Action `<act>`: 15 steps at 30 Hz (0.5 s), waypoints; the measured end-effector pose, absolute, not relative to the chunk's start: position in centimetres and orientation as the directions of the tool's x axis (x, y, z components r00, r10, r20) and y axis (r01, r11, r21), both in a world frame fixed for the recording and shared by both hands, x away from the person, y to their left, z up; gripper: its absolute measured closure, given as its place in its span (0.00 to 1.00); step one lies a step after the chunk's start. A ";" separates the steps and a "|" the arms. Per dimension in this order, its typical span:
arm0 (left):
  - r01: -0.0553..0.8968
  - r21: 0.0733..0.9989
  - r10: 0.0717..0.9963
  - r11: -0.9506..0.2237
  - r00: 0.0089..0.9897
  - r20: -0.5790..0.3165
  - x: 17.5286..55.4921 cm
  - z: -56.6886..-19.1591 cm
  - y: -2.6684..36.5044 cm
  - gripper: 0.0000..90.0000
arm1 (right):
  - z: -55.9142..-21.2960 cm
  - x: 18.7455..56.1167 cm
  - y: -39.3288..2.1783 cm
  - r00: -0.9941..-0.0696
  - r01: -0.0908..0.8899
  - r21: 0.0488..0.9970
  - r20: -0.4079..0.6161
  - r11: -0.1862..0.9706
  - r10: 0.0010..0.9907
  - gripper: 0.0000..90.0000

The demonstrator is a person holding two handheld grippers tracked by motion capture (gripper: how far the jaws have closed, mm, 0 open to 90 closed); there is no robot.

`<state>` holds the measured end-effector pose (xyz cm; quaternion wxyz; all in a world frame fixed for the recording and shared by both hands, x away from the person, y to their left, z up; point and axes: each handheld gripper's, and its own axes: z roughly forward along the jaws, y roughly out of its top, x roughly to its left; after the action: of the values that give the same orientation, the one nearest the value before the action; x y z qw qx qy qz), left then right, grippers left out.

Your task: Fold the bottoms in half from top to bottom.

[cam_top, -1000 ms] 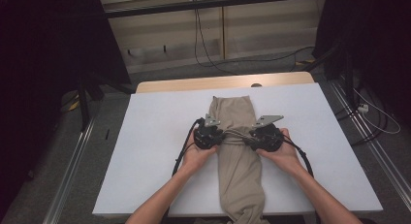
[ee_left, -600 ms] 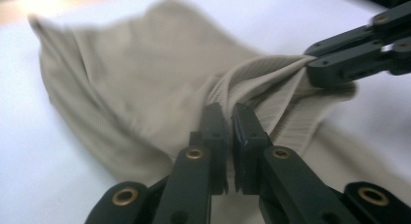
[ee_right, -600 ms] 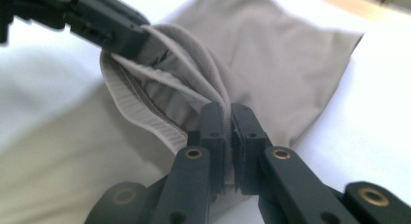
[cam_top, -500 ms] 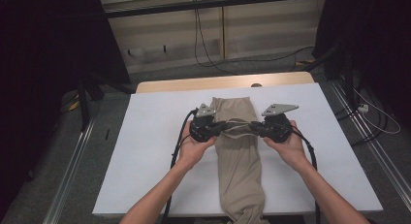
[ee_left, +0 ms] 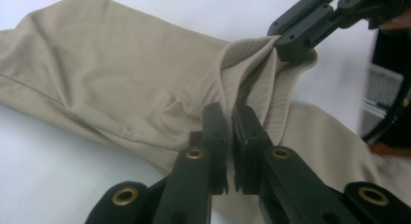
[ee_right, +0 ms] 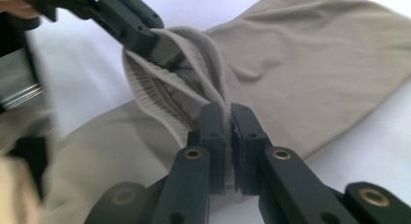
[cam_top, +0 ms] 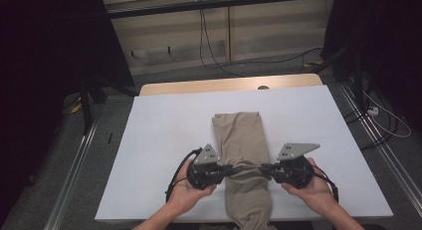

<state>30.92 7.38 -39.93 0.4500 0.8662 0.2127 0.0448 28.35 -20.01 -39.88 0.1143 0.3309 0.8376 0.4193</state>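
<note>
A beige garment (cam_top: pixel 241 135) lies lengthwise down the middle of the white table (cam_top: pixel 164 135), its near end hanging over the front edge. My left gripper (cam_top: pixel 230 169) and right gripper (cam_top: pixel 262 168) face each other across it near the front. Each is shut on a bunched ribbed edge of the cloth, lifted a little off the layer below. In the left gripper view my jaws (ee_left: pixel 229 118) pinch the ribbed fold, and the right gripper (ee_left: pixel 291 42) holds its far side. In the right gripper view my jaws (ee_right: pixel 227 116) clamp the same fold, with the left gripper (ee_right: pixel 145 37) beyond.
A wooden strip (cam_top: pixel 229 84) runs along the table's far edge. Metal rails (cam_top: pixel 74 180) flank the table on both sides, and cables (cam_top: pixel 388 125) lie on the floor at the right. Bare white surface lies left and right of the garment.
Both grippers have come toward the table's front edge, pulling the pinched ribbed edge with them. The garment's far end has slid nearer too.
</note>
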 end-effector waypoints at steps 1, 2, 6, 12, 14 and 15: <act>0.321 0.797 0.397 -0.511 0.911 -0.112 30.2 -39.9 7.6 0.95 | -39.9 27.6 -19.9 -0.765 0.451 0.779 0.086 0.435 0.639 0.95; 0.322 0.794 0.392 -0.515 0.913 -0.116 29.5 -39.9 7.9 0.95 | -40.0 26.9 -19.8 -0.773 0.445 0.780 0.086 0.440 0.629 0.95; 0.294 0.786 0.359 -0.544 0.928 -0.099 27.5 -40.9 8.2 0.95 | -40.6 24.4 -19.2 -0.793 0.434 0.770 0.080 0.468 0.604 0.94; 0.287 0.748 0.334 -0.599 0.938 -0.092 26.4 -42.5 7.6 0.93 | -42.2 22.5 -18.8 -0.796 0.441 0.725 0.044 0.529 0.604 0.91; 0.288 0.743 0.328 -0.605 0.940 -0.097 25.7 -42.4 7.8 0.93 | -42.4 22.0 -19.0 -0.799 0.446 0.721 0.054 0.530 0.599 0.89; 0.292 0.744 0.328 -0.601 0.939 -0.103 25.4 -42.6 7.8 0.93 | -42.3 21.6 -19.0 -0.802 0.443 0.723 0.056 0.530 0.595 0.88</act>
<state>25.45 7.75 -42.57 0.4119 0.8943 0.1733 0.0220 21.58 -19.04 -42.35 0.0990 0.2986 0.8691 0.3817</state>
